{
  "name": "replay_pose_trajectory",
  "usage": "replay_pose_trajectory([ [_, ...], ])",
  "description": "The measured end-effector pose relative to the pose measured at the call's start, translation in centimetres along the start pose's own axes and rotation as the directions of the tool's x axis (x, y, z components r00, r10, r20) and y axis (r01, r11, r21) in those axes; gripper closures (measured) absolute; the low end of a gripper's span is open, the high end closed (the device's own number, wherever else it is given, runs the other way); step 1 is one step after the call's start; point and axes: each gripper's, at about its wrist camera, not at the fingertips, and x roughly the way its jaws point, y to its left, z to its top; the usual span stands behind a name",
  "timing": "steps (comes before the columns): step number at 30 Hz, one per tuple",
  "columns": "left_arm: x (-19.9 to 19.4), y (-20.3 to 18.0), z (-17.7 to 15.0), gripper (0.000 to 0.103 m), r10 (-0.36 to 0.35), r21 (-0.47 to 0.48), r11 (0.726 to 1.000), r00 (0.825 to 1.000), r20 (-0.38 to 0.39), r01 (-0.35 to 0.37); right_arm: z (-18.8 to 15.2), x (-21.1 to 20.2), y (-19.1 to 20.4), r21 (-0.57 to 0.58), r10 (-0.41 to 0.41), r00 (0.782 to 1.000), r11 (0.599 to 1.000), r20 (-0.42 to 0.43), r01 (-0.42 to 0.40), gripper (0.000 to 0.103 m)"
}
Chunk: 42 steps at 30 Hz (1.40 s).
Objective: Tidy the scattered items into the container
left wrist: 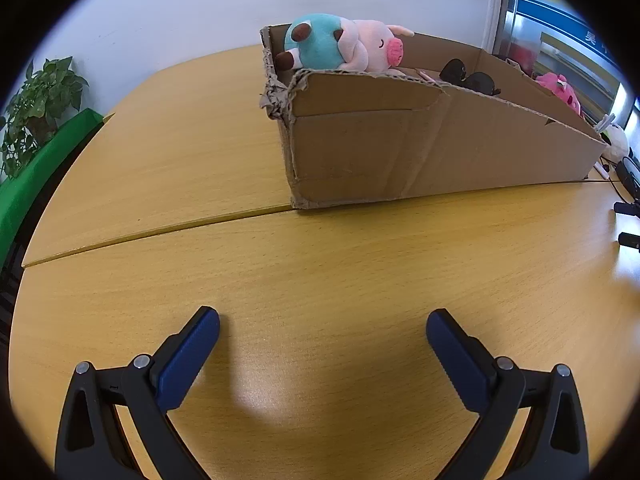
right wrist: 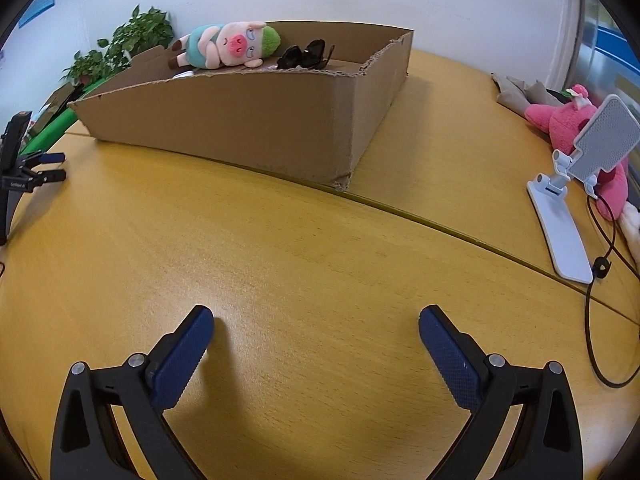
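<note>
Both claws hang low over the wooden bench (right wrist: 304, 240) with their jaws spread wide and nothing between them: the left claw (left wrist: 322, 320) and the right claw (right wrist: 316, 318) alike. The cardboard box (right wrist: 248, 120) already holds a plush pig (right wrist: 228, 46) and a pair of dark sunglasses (right wrist: 306, 56), both lying near its far end.

The likely trouble is the pink plush (right wrist: 568, 136) at the right edge of the bench — it lies behind a white phone stand (right wrist: 568, 220), with a black cable (right wrist: 600, 264) trailing beside. A reach for it could tip the stand or snag the cable. The box's torn, crumpled corner (left wrist: 280, 92) is soft too; a nudge there could shove the box along the bench.

Only the right wrist view shows the stand, the cable and how the pink plush is hemmed in. The left wrist view gives the ragged corner up close, and only a sliver of the pink plush (left wrist: 560, 90) beyond the box.
</note>
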Motion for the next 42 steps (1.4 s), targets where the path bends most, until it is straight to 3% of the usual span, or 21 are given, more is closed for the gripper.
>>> replay_pose_trajectory([
  [31, 0.0, 0.0, 0.0, 0.000, 0.001, 0.000, 1.000, 1.000, -0.001, -0.001, -0.6, -0.5, 0.2, 0.021, -0.020, 1.000, 1.000, -0.001, 0.020, 0.000],
  [37, 0.0, 0.0, 0.0, 0.000, 0.001, 0.000, 1.000, 1.000, -0.001, -0.001, -1.6, -1.3, 1.6, -0.055, 0.034, 0.999, 0.998, -0.001, -0.034, 0.000],
  [42, 0.0, 0.0, 0.0, 0.000, 0.001, 0.000, 1.000, 1.000, -0.001, -0.001, -1.7, -1.3, 1.9, -0.050, 0.031, 1.000, 0.998, -0.001, -0.031, 0.000],
])
